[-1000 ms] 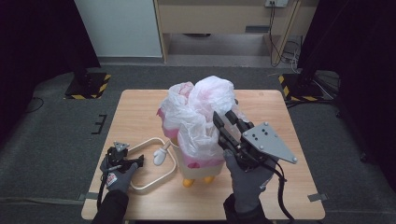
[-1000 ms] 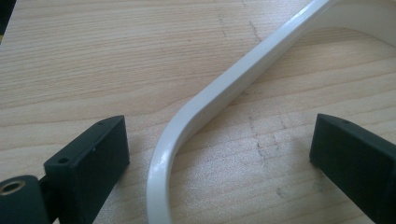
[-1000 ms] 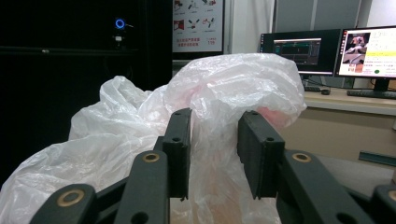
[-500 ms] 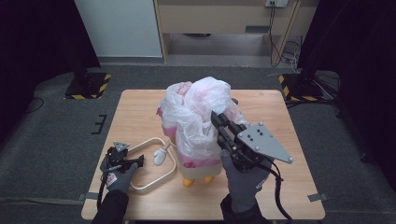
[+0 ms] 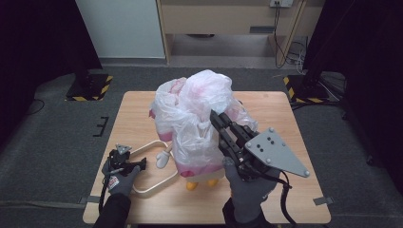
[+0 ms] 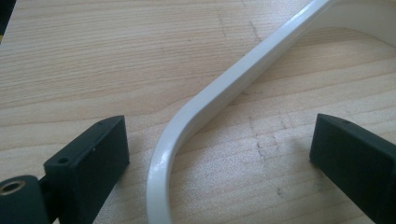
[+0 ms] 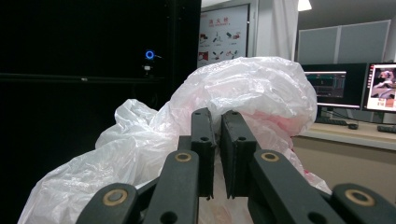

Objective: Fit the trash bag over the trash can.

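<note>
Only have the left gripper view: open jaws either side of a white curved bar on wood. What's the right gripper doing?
Observer: The right gripper is shut, its tips in the film of a plastic bag; the film looks pinched.
Operator: What's in the bag?
Observer: The bag is draped over a pink and white toy with yellow feet, standing mid table.
Operator: And my bar?
Observer: The bar is part of a white loop lying flat, with its far end by the toy.
</note>
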A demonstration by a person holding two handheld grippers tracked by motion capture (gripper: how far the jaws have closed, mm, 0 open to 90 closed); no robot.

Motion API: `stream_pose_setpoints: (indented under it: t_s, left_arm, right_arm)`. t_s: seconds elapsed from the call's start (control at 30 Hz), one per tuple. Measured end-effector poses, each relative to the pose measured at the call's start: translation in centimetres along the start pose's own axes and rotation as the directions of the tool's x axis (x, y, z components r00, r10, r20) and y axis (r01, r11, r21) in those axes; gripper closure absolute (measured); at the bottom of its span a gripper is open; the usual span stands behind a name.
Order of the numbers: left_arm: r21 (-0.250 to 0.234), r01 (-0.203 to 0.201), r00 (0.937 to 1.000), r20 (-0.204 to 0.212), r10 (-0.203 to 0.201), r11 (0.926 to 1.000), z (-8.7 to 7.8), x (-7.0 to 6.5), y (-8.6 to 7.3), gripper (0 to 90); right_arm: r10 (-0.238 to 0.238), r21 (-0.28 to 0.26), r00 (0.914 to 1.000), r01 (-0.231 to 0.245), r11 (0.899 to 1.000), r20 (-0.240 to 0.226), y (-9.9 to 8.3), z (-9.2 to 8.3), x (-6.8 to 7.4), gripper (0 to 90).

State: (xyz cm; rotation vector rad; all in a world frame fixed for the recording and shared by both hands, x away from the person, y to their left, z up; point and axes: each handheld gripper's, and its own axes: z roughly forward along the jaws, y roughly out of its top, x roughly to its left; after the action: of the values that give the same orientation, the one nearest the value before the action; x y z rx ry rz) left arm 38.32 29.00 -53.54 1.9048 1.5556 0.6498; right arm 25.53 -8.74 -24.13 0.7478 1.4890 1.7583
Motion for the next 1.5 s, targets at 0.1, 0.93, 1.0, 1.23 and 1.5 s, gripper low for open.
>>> stream_pose_setpoints:
  t_s: [0.1, 0.93, 1.0, 1.23, 1.5]
  left_arm:
    - [0.000, 0.000, 1.0000, 0.000, 0.000, 1.0000, 0.0, 0.0, 0.0, 3.7]
    - [-0.005, 0.008, 1.0000, 0.000, -0.008, 1.0000, 0.0, -0.1, 0.0, 3.6]
    - [-0.005, 0.007, 1.0000, 0.000, -0.007, 1.0000, 0.0, -0.1, 0.0, 3.6]
    - [-0.005, 0.007, 1.0000, 0.000, -0.007, 1.0000, 0.0, -0.1, 0.0, 3.6]
    - [-0.007, 0.008, 1.0000, -0.002, -0.008, 0.9999, 0.1, -0.1, 0.0, 3.5]
  right_arm:
    - [0.006, 0.019, 0.9999, -0.006, 1.000, -0.013, -0.5, 0.3, 0.4, 83.5]
    - [0.040, 0.154, 0.9991, -0.042, 0.987, 0.011, -4.2, 2.5, -3.1, 41.4]
    - [0.050, 0.136, 0.9987, -0.048, 0.989, -0.007, -3.9, 2.1, -3.6, 35.8]
    - [0.083, 0.099, 0.9959, -0.079, 0.992, -0.037, -3.0, 0.9, -6.2, 32.4]
    - [0.120, 0.101, 0.9802, -0.104, 0.989, -0.158, -1.9, 0.6, -10.2, 45.7]
